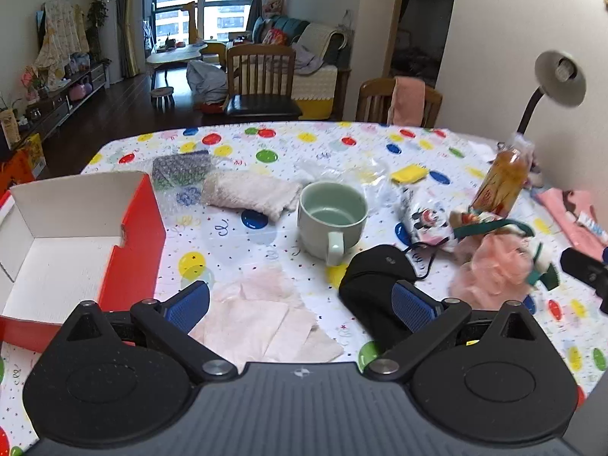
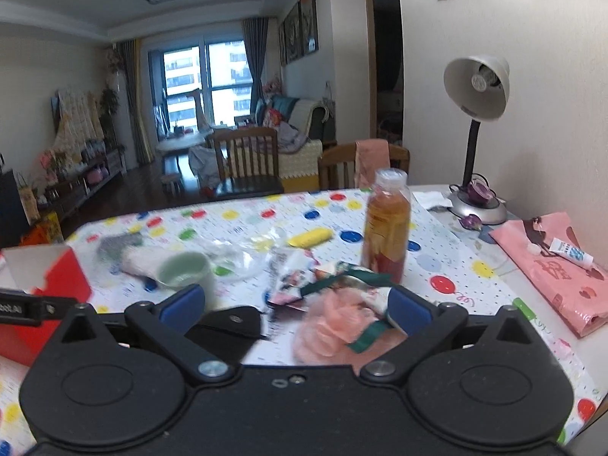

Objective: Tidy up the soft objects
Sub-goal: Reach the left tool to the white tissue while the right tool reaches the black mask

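Note:
My left gripper (image 1: 300, 300) is open and empty, low over folded pale pink tissues (image 1: 262, 323). A black fabric pouch (image 1: 370, 281) lies by its right finger. An open red box (image 1: 72, 254) with a white inside stands at the left. A white fluffy cloth (image 1: 250, 192), a grey patterned cloth (image 1: 182, 167), a yellow sponge (image 1: 409, 173) and a pink mesh puff (image 1: 494, 269) lie on the table. My right gripper (image 2: 294, 304) is open and empty above the pink puff (image 2: 334, 326), with the black pouch (image 2: 231, 323) by its left finger.
A pale green mug (image 1: 330, 216) stands mid-table. A tea bottle (image 2: 385, 224) stands behind the puff. A desk lamp (image 2: 475, 125), a pink bag (image 2: 551, 258) with a small tube (image 2: 572, 252) and snack packets (image 1: 425, 220) sit at the right. Chairs stand beyond the far edge.

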Tool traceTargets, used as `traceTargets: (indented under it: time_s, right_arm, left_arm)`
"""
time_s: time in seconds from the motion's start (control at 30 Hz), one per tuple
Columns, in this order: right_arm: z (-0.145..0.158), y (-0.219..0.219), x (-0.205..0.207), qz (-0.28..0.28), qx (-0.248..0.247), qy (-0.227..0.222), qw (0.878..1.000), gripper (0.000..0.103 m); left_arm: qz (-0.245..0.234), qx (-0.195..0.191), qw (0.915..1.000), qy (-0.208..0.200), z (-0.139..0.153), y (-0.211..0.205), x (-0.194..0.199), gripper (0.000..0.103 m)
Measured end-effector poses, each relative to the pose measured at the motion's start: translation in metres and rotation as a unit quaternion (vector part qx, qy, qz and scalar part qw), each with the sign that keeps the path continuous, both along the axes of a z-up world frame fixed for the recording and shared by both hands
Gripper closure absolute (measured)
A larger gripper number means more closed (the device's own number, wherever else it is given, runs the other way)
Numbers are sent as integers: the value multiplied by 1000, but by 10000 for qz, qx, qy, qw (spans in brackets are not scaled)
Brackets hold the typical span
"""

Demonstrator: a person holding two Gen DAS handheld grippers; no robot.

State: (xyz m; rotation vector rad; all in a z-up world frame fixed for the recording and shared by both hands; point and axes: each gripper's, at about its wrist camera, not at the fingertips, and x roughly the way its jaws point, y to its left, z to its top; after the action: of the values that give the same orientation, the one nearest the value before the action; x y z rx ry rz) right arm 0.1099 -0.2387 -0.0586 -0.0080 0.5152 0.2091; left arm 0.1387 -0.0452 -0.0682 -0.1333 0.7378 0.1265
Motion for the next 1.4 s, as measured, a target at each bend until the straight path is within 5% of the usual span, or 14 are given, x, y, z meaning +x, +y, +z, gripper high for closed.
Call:
traceTargets:
  time_s: [0.47,0.57,0.93,1.4]
  right_arm:
    - [-26,-30,92,474,-544,368,9967,3]
    - [-25,-27,101,662,-569,358,9955,10]
    - [-81,62,94,2461,-922,1052,9591,12]
    - [-135,112,114,2784,-1325,1360,9415,14]
  left_arm:
    - [331,283,9971,621,-61,7,38,0]
    - [420,267,9962,720,-67,9,41,0]
    - [558,366,9930,974,-98,17,54,0]
    - [865,211,9877,1282,-132,33,61,1]
